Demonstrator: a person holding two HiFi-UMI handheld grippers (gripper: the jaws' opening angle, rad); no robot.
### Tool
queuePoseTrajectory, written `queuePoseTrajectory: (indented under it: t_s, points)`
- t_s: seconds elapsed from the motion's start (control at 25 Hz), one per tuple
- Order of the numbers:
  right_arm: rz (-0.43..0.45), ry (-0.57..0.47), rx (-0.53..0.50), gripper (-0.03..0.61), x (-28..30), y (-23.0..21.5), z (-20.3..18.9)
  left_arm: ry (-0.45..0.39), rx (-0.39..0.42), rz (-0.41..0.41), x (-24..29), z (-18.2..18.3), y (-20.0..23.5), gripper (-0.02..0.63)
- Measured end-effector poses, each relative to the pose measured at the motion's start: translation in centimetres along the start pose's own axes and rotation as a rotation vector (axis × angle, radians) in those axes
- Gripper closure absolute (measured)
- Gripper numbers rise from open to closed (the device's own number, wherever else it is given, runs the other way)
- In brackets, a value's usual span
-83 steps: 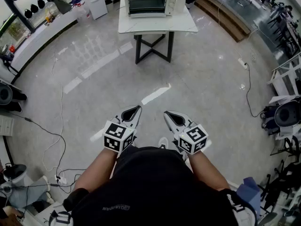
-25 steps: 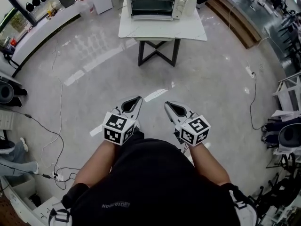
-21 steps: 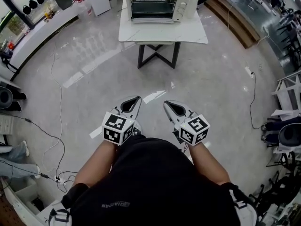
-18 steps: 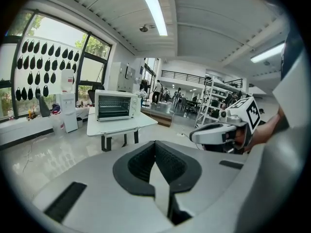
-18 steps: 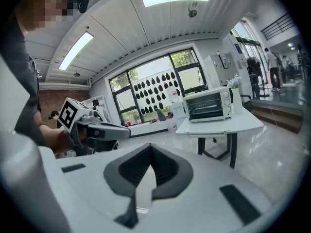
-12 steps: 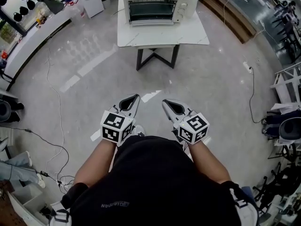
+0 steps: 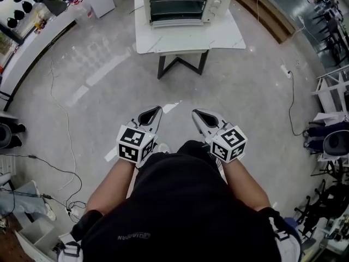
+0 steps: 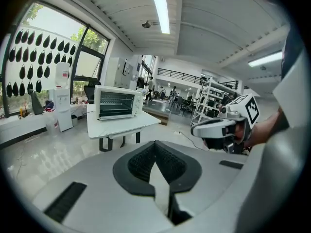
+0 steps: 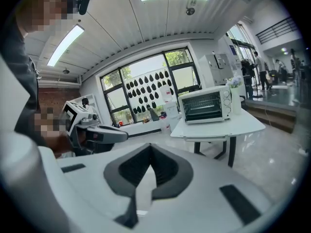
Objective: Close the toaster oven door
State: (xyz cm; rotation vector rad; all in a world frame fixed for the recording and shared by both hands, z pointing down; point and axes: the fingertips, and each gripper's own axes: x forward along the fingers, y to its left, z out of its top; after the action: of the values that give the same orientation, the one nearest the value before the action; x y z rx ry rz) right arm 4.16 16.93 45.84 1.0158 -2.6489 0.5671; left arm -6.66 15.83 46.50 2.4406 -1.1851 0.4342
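A white toaster oven (image 7: 182,4) stands on a white table (image 7: 218,34) far ahead of me, at the top of the head view. Its front shows dark glass and racks, and a pale strip lies along its base; I cannot tell how the door stands. My left gripper (image 7: 157,109) and right gripper (image 7: 196,112) are held side by side at waist height, well short of the table. Both are shut with nothing between the jaws. The left gripper view shows the oven (image 8: 115,102) at left and the right gripper (image 8: 214,129) beside it. The right gripper view shows the oven (image 9: 206,105) ahead.
The table stands on a dark crossed frame (image 7: 180,64). Cables (image 7: 65,130) trail over the polished floor at left, and another cable (image 7: 289,102) runs at right. A counter (image 7: 32,42) lines the left wall, a wooden step (image 7: 267,15) the back right. Racks and equipment (image 7: 332,86) crowd the right edge.
The oven and table have drawn nearer and sit lower in the head view. Both grippers have travelled forward with me and remain shut and empty.
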Motion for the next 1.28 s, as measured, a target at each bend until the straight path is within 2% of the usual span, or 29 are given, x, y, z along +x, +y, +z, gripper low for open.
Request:
queuePoseTrajectory:
  t_s: [0.24,0.48,0.96,1.28]
  points:
    - [-0.005,0.005,0.027,0.577,1.4,-1.9,0.3,0.009,-0.011,-0.005,1.7,0.3,1.0,0.612]
    - [0.021,0.006,0.037,0.577,4.1,-4.9,1.3,0.025,-0.024,0.025,4.7,1.2,3.2,0.612]
    - [0.120,0.025,0.026,0.577,10.8,-14.4,7.3,-0.013,-0.018,0.107,13.7,10.1,9.1,0.612]
    - [0.189,0.039,0.010,0.577,13.9,-19.7,10.1,0.008,-0.036,0.157,18.4,12.4,10.9,0.612]
